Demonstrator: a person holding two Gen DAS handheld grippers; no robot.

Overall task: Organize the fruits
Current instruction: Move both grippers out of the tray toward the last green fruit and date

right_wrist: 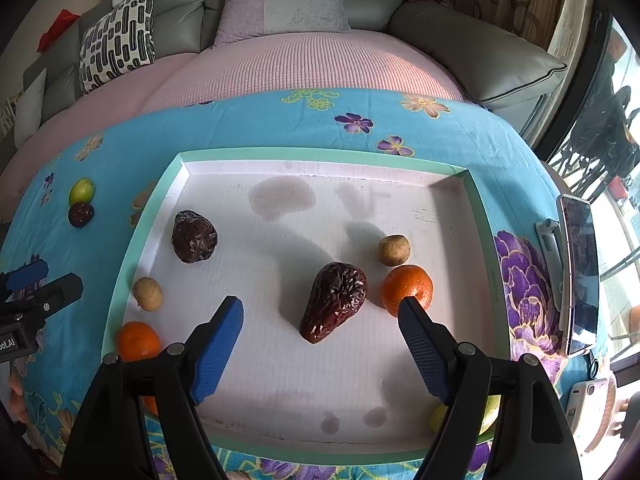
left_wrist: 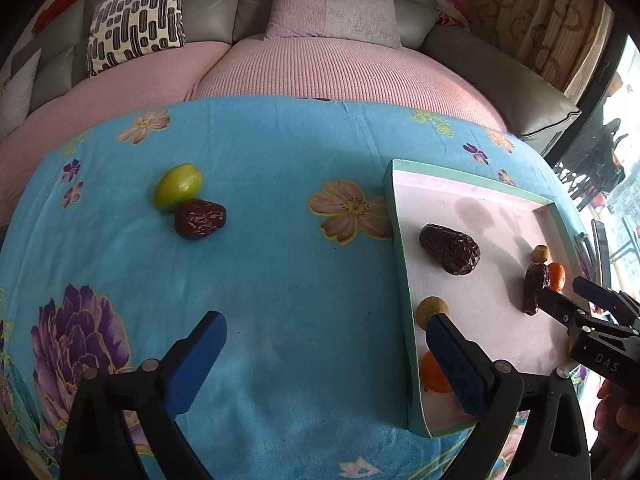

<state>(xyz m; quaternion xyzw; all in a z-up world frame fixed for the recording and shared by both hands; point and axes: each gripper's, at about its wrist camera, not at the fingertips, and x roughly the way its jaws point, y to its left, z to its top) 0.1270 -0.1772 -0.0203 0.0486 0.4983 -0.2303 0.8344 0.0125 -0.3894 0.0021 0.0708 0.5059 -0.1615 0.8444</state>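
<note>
Right gripper (right_wrist: 320,312) spread wide, empty, over a wrinkled date (right_wrist: 334,300) mid-tray (right_wrist: 320,155), left gripper (left_wrist: 326,334) likewise released above the floral cloth (left_wrist: 280,280), green fruit (left_wrist: 178,186) touching another date (left_wrist: 200,219) near the cloth's far-left edge

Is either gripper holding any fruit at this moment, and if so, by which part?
Nothing is held. The left gripper and the right gripper are both open, the right one over the tray.

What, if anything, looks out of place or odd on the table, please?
Two fruits, a green fruit and a date, lie touching on the cloth outside the tray, apart from the others inside. The tray floor has greyish stains, like damp marks. Nothing looks spilled or broken.
</note>
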